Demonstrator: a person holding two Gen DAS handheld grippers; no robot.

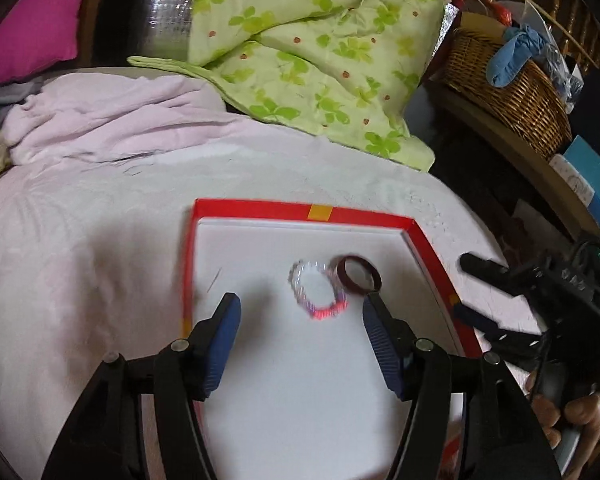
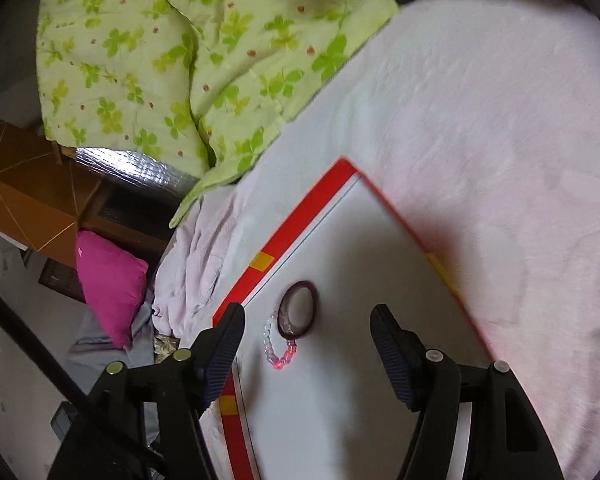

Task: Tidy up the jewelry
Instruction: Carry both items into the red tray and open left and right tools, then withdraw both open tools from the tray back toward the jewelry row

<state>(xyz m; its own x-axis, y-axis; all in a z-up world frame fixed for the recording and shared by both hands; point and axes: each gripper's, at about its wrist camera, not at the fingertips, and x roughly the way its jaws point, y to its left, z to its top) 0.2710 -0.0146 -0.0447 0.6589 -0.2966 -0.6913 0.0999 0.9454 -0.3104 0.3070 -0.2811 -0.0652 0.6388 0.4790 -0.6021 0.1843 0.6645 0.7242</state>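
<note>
Surface: bed covered with a pale pink sheet (image 1: 100,280); no desk in view.
Container: shallow red-rimmed cardboard box with a white floor (image 1: 260,210), lying flat on the bed.
Item 1: dark maroon rigid ring-shaped bangle (image 1: 359,278), flat on the box floor, toward the far-right part as the left wrist view shows it.
Item 2: beaded bracelet of clear and pink beads (image 1: 318,294), lying just beside the bangle; the two appear to touch or overlap at one edge, most plainly in the right wrist view (image 2: 281,338).
Left claw: (image 1: 302,316) spread wide, holding nothing, hovering above the box with the bracelet roughly between its blue pads.
Right claw: (image 2: 308,332) also spread wide and empty, over the box from the other side; both pieces lie between its fingers in its own view.
Step in hand (judgement): picking or separating one of the two pieces inside the box.
Technique: choose one piece only. For the bangle, close the pads across its rim, since it is stiff and will not deform. For the bracelet, pinch one section of beads; it looks limp and will dangle.
Risk: closing over the overlap may drag both pieces together.
Image quality: slight blur on the bracelet; bead count not readable.
</note>
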